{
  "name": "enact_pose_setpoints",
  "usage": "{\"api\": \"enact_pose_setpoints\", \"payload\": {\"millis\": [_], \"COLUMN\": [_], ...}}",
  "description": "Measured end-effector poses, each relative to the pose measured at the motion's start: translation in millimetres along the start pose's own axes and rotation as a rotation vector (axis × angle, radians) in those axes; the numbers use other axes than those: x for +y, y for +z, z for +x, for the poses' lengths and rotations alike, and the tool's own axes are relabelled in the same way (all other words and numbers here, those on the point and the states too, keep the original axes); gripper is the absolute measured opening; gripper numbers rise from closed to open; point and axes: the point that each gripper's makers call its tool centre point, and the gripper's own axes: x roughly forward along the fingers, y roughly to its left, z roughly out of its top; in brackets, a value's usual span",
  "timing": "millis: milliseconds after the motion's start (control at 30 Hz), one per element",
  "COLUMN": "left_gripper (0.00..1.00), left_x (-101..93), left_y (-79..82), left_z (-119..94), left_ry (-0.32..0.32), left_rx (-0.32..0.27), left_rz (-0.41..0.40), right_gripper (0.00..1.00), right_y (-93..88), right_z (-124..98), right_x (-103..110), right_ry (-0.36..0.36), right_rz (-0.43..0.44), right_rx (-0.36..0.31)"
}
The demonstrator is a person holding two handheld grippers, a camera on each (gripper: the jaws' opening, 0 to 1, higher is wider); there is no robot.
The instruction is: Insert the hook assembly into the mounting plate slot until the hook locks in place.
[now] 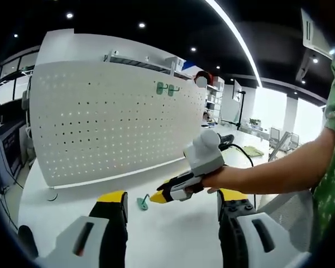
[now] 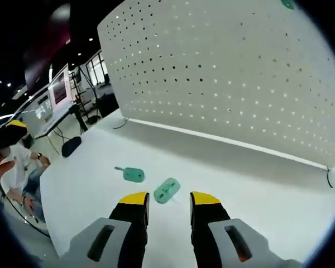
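Green hooks numbered two [image 2: 167,190] [image 2: 132,174] on the table [image 2: 257,190]; right gripper [image 2: 170,199] and left gripper [image 1: 172,200] both gaped empty.

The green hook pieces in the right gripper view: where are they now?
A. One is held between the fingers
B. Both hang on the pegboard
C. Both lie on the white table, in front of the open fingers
C: the two green hook pieces lie on the white table, just ahead of the right gripper, whose fingers are apart and hold nothing.
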Motion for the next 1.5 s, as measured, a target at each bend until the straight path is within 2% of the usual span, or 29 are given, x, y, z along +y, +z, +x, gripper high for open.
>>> {"api": "enact_pose_setpoints", "payload": {"millis": [267, 600, 1500], "left_gripper": [0.66, 0.66, 0.64], "left_x": [2.7, 4.5, 9.0], "left_y": [-2.4, -3.7, -7.2], "left_z": [1.3, 3.3, 2.6], "left_ry": [-0.001, -0.004, 0.001], "left_rx": [0.003, 0.008, 0.012], "left_rz": [-0.006, -0.007, -0.013], "right_gripper": [0.24, 0.15, 0.06], "right_y": [6.4, 2.1, -2.7], "right_z": [7.3, 17.6, 20.0], "right_x": [-0.2, 2.3, -1.2], "right_ry": [0.000, 0.010, 0.004], "right_rz": [0.017, 0.036, 0.030], "right_rx": [-0.002, 0.036, 0.068]}}
